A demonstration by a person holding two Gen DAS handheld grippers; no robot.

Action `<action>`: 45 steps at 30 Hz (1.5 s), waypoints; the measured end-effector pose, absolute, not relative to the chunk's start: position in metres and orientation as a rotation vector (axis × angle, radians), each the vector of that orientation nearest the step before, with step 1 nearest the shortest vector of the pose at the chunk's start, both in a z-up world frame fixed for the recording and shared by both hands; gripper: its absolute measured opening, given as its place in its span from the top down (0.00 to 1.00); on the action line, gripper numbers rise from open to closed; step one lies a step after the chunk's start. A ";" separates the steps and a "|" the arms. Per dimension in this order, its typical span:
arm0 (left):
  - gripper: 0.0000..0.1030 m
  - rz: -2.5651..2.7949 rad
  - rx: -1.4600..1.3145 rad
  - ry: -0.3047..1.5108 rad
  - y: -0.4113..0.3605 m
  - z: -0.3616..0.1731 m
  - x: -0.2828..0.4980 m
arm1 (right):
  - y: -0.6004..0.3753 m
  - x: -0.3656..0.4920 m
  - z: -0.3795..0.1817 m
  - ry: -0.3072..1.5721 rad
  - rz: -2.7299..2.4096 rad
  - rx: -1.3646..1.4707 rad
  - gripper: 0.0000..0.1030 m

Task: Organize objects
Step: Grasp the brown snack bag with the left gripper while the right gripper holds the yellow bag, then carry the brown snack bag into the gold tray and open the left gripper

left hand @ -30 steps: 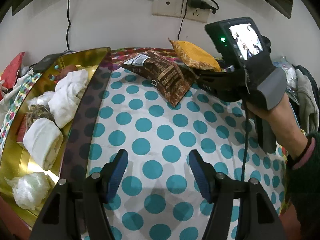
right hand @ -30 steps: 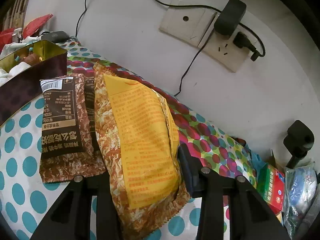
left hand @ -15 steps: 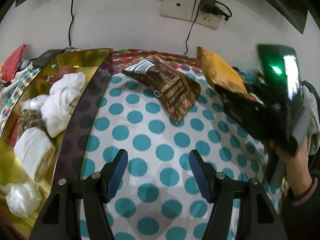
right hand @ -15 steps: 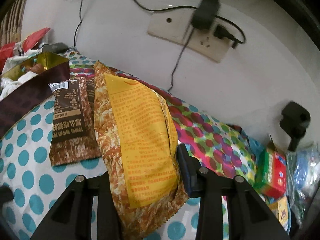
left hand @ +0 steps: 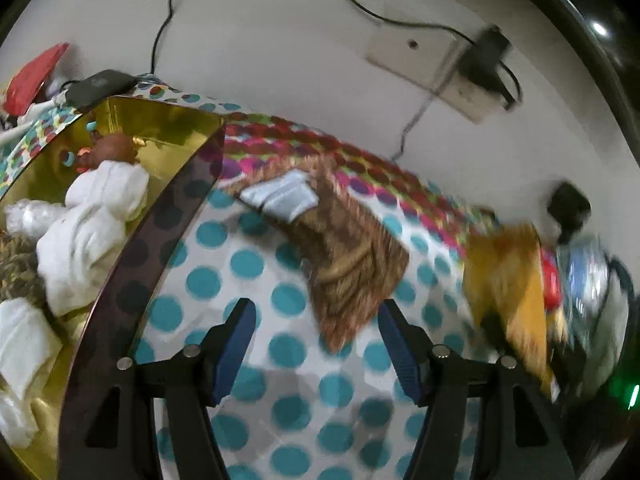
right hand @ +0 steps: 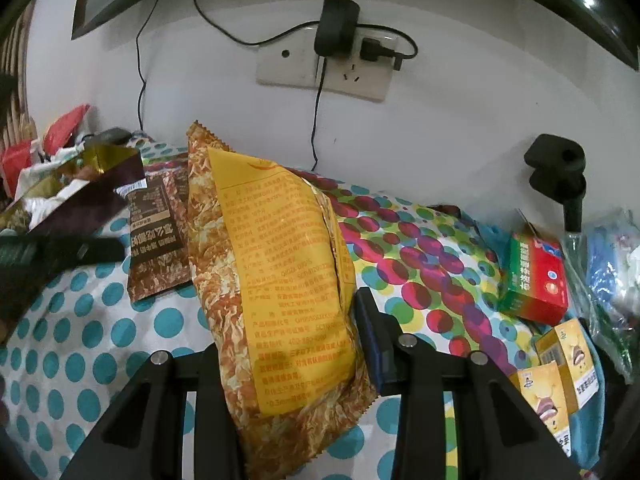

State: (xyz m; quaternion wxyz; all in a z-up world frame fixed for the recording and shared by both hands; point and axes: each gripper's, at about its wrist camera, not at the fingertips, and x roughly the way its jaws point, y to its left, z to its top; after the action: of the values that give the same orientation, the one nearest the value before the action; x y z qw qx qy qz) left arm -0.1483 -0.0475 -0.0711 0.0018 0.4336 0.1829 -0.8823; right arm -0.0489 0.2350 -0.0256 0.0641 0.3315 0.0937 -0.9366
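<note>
The right claw [right hand: 288, 344] keeps its grip on the yellow snack bag [right hand: 276, 280], pads pressed into both sides, the bag standing upright between them. A second ago that bag lay against the brown packet by the wall; now it is lifted clear of the polka-dot desk [right hand: 100, 332] and carried away to the right. In the left wrist view it shows only as a blurred yellow shape at about 3 o'clock [left hand: 508, 284], well apart from the brown packet.

The left claw [left hand: 316, 344] hangs wide apart with nothing between its blue pads. It has come closer to the brown snack packet [left hand: 344, 256] than a second ago: the packet's near corner now lies at 12 o'clock, just beyond the fingertips and roughly centred on the gap, flat on the desk with its white label toward the wall. From the right claw's side the same brown packet [right hand: 156, 232] lies at about 10 o'clock, just behind the yellow bag's left edge.

Further left, at 9 to 10 o'clock of the left claw, the gold-lined box [left hand: 132, 128] holds white wrapped bundles [left hand: 92, 216]. At 2 o'clock of the right claw a red and green carton [right hand: 536, 280] sits on the multicoloured cloth, with small yellow boxes [right hand: 560, 364] nearer. On the wall behind, a charger [right hand: 336, 28] is plugged into the socket plate [right hand: 288, 68].
</note>
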 end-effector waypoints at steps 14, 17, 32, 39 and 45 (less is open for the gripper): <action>0.33 -2.623 1.397 0.639 -0.036 -0.072 -0.211 | 0.184 -0.141 -0.068 0.238 -2.793 1.015 0.65; 0.32 -2.596 1.389 0.613 -0.034 -0.078 -0.220 | 0.176 -0.143 -0.069 0.234 -2.788 1.016 0.65; 0.37 -2.627 1.292 0.669 -0.038 -0.099 -0.234 | 0.168 -0.149 -0.073 0.187 -2.765 1.021 0.64; 0.48 -2.704 1.245 0.599 -0.035 -0.096 -0.231 | 0.166 -0.149 -0.073 0.183 -2.755 1.018 0.64; 0.50 -2.743 1.224 0.524 -0.030 -0.092 -0.225 | 0.169 -0.150 -0.073 0.183 -2.753 1.019 0.64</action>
State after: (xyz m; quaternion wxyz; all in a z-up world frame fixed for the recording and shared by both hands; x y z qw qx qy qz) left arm -0.2255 -0.0302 -0.0923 0.0465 0.4010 0.1716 -0.8987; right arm -0.1497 0.1692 -0.0730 0.1000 0.3446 0.0620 -0.9313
